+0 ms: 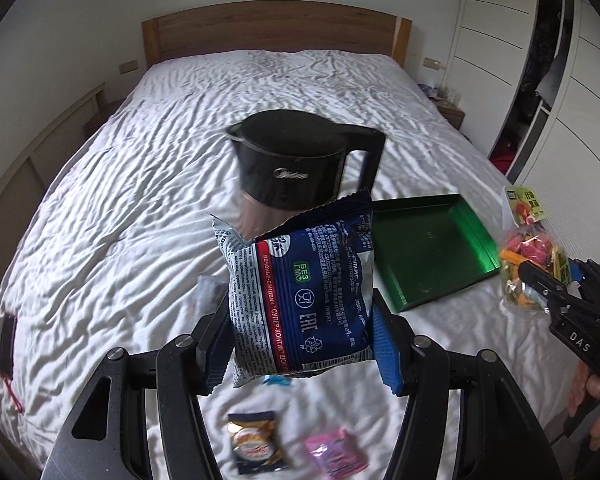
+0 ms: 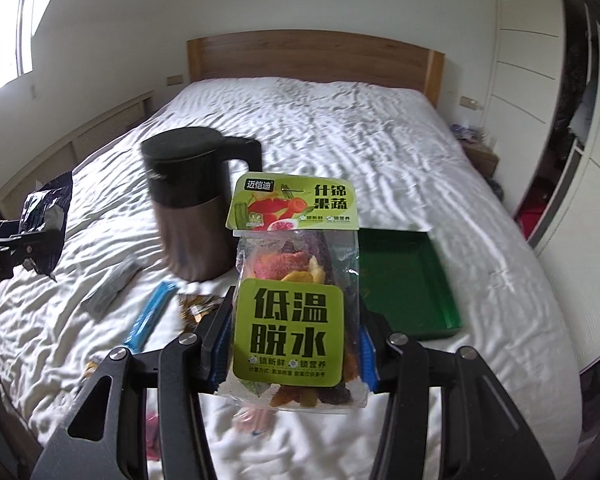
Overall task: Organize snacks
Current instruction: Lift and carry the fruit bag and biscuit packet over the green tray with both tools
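My left gripper [image 1: 300, 320] is shut on a blue and white cookie bag [image 1: 300, 288] and holds it upright above the bed. My right gripper [image 2: 294, 344] is shut on a clear bag of dried fruit with green labels [image 2: 296, 280], also held upright; that bag shows at the right in the left wrist view [image 1: 534, 264]. A green tray [image 1: 428, 252] lies open and empty on the bed, right of the cookie bag; in the right wrist view the green tray [image 2: 412, 280] sits just behind the fruit bag.
A black and brown kettle [image 1: 300, 172] stands mid-bed behind the bags. Small snack packets lie on the white sheet: a dark gold one [image 1: 254, 446], a pink one [image 1: 336, 454], a blue bar [image 2: 150, 314]. White wardrobes [image 1: 580, 80] stand at right.
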The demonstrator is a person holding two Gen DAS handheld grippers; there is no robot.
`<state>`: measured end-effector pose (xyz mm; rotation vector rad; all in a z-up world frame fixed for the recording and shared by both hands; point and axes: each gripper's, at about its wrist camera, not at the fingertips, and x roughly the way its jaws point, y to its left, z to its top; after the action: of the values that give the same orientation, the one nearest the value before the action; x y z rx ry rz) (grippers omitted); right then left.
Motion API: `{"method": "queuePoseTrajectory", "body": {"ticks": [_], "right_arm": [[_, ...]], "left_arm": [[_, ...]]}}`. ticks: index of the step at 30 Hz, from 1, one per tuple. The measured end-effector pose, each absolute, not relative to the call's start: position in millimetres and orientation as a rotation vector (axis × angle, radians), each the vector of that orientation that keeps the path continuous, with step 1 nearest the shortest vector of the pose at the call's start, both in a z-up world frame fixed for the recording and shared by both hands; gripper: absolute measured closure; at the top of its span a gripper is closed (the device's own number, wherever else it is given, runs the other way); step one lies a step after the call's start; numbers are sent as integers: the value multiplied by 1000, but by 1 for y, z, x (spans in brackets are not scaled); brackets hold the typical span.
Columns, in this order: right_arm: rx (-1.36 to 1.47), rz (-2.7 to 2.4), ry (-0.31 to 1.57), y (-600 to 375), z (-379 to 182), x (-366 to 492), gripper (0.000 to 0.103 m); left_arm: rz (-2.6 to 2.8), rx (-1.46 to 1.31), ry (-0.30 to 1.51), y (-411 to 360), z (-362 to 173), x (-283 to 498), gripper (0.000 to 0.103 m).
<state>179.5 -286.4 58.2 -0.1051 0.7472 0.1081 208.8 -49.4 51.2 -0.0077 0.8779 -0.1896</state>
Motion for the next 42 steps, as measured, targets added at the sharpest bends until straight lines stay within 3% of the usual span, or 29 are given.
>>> {"method": "queuePoseTrajectory", "body": {"ticks": [21,33,42], "right_arm": [[-101,-96,774,-385,14,302,54],[-93,-120,864,-405,-61,367,54],[-97,-162,892,-421,-85,395,54]], "left_arm": [[-255,-4,878,-211,-5,318,48],[-186,61,926,-248,-81,375,48],[-148,110,963,-259,-105,399,48]]}}
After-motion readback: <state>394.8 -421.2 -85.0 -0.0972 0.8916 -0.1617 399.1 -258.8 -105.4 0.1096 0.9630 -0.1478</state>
